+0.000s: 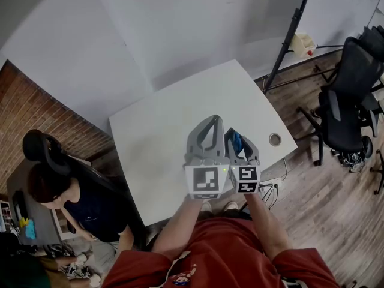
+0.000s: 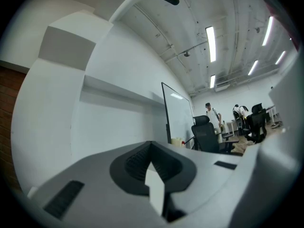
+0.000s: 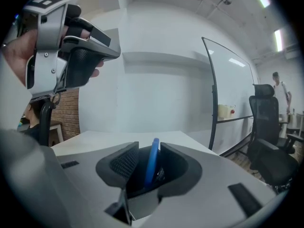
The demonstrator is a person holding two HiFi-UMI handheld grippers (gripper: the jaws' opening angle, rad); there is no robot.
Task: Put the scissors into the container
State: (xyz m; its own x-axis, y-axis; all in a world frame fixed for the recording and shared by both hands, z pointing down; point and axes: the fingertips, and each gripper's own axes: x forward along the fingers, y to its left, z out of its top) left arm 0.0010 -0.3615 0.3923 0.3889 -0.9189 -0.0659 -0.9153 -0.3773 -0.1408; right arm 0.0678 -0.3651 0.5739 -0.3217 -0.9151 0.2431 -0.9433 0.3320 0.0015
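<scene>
Right gripper (image 3: 142, 161): jaws wide, blue plastic scissors handle (image 3: 152, 160) standing loose between them, over the white table (image 1: 162, 143). Left gripper (image 2: 151, 148): jaws together, empty. No container visible in any view. Recommendation: locate the container underneath before release, and hold the gripper steady so the scissors drop clear

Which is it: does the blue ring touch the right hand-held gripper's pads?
Cannot tell. Right gripper view: the blue ring stands between the right hand-held gripper pads, a gap on one side, the other side unclear.
</scene>
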